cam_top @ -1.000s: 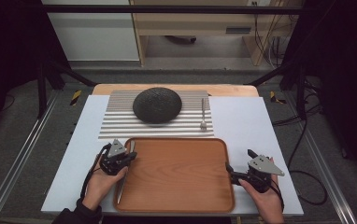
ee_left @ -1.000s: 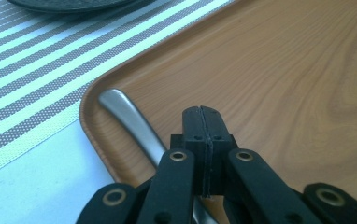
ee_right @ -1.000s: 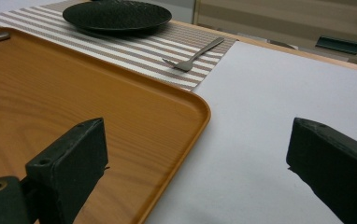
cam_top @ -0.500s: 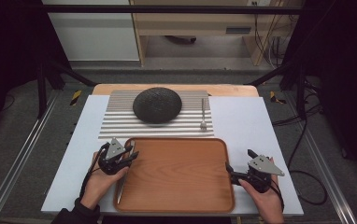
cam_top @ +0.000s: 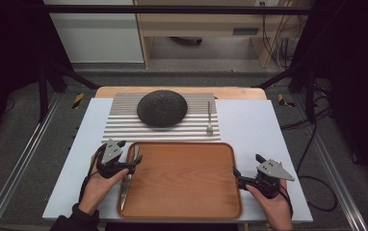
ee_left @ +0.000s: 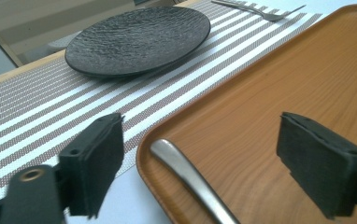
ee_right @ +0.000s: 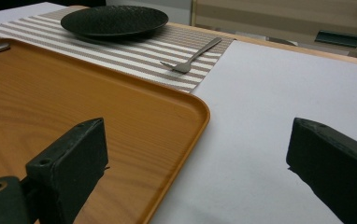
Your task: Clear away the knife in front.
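Two hand-held grippers flank the rectangular wooden tray [cam_top: 182,180]: the left hand-held gripper [ee_left: 200,163] has just been opening, its jaws apart around the silver metal knife [ee_left: 190,179] lying on the tray's left rim; the right hand-held gripper [ee_right: 197,168] stands released, empty. Any nudge could tip the knife off.

left tool [cam_top: 133,160]: jaws just opened wide | right tool [cam_top: 237,176]: jaws apart, level

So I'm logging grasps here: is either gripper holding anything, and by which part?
Nothing is held. The left gripper, just opening, stands apart over a metal utensil handle on the tray; the right gripper is open.
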The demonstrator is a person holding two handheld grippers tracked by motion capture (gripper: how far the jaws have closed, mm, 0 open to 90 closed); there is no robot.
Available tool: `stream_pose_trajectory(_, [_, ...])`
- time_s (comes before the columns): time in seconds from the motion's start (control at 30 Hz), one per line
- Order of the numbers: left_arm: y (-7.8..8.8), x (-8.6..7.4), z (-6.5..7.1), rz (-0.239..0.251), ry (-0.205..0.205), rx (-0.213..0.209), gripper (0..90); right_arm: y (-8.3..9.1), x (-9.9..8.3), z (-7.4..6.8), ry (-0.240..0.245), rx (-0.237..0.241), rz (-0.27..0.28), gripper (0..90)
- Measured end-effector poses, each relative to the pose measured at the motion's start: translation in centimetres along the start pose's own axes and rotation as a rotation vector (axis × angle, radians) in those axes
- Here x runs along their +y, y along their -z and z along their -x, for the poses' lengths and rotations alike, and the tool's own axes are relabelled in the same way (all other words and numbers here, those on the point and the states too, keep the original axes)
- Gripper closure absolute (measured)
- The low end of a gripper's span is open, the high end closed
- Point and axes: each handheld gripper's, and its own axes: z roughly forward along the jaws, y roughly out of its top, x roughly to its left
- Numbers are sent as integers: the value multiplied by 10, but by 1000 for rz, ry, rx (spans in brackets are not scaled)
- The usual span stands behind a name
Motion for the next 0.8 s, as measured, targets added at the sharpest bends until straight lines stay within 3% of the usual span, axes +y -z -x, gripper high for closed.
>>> stream_pose_trajectory(0.37, [16, -2, -4, 59, -5, 16, 71, 0, 2, -2, -9, -1, 5, 55])
stream_pose_trajectory(0.6, [28, -8, -5, 89, 7, 16, 53, -6, 14, -8, -27, 26, 2, 61])
stream_pose_trajectory(0.8, [39, -13, -4, 110, 13, 12, 52, -16, 30, -12, -30, 42, -39, 66])
